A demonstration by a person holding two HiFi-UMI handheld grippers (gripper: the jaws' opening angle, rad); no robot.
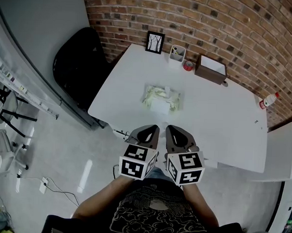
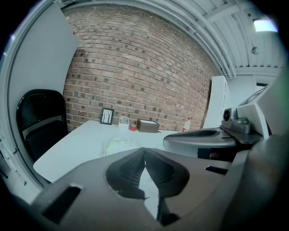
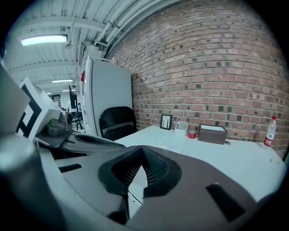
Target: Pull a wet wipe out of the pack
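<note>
The wet wipe pack (image 1: 160, 99) lies flat near the middle of the white table (image 1: 232, 122), pale green with a white flap; it also shows faintly as a pale lump (image 2: 118, 145) in the left gripper view. Both grippers hang side by side off the table's near edge, well short of the pack. My left gripper (image 1: 149, 129) is shut with its tips touching and nothing between them (image 2: 145, 151). My right gripper (image 1: 172, 130) is likewise shut and empty (image 3: 142, 149).
Along the far table edge stand a small framed picture (image 1: 155, 42), a white cup with pens (image 1: 177, 53), a red tape roll (image 1: 188, 65) and a brown box (image 1: 211, 68). A small bottle (image 1: 268, 100) stands at the right. A black chair (image 1: 80, 62) sits left of the table.
</note>
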